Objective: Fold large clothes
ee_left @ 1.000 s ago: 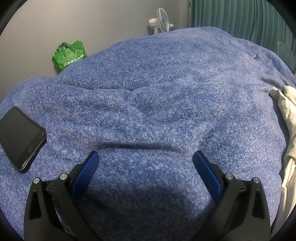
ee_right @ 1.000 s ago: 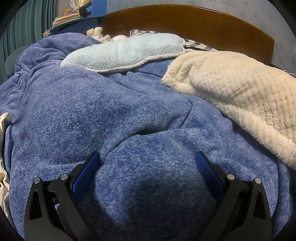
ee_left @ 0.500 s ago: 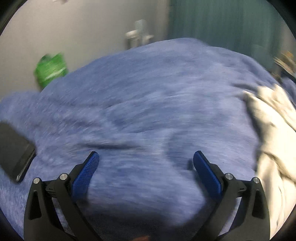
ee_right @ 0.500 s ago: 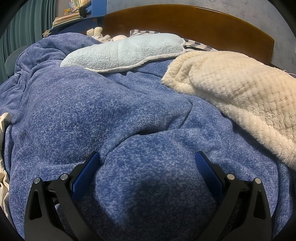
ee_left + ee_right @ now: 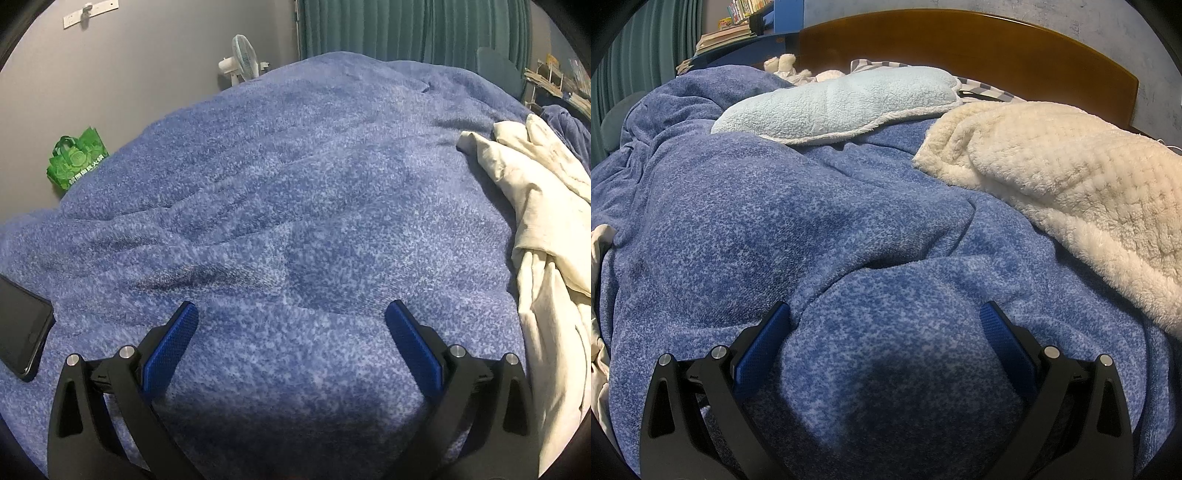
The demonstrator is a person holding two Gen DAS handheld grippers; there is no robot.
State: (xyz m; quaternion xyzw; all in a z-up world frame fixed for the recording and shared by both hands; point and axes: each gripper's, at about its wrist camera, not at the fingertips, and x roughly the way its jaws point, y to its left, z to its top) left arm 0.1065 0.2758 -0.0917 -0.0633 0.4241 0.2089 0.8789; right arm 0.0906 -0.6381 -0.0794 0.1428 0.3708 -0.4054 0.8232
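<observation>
Spreading wide over the blue blanket [image 5: 295, 206], both tools [image 5: 290, 314] [image 5: 884, 314] grip nothing; the cream garment [image 5: 546, 229] runs off-frame.

Cream garment [image 5: 543, 236], crumpled, unfolded, on blue fleece blanket [image 5: 295, 206], bed's right side

Open blanket [image 5: 295, 184] ahead, phone [image 5: 22, 328] left, cream garment [image 5: 546, 236] right

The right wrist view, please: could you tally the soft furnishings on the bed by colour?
Blue: 1, the blue blanket
Light blue: 1, the pillow
Cream: 1, the cream fleece throw
Striped: 1, the striped fabric
Total: 4
</observation>
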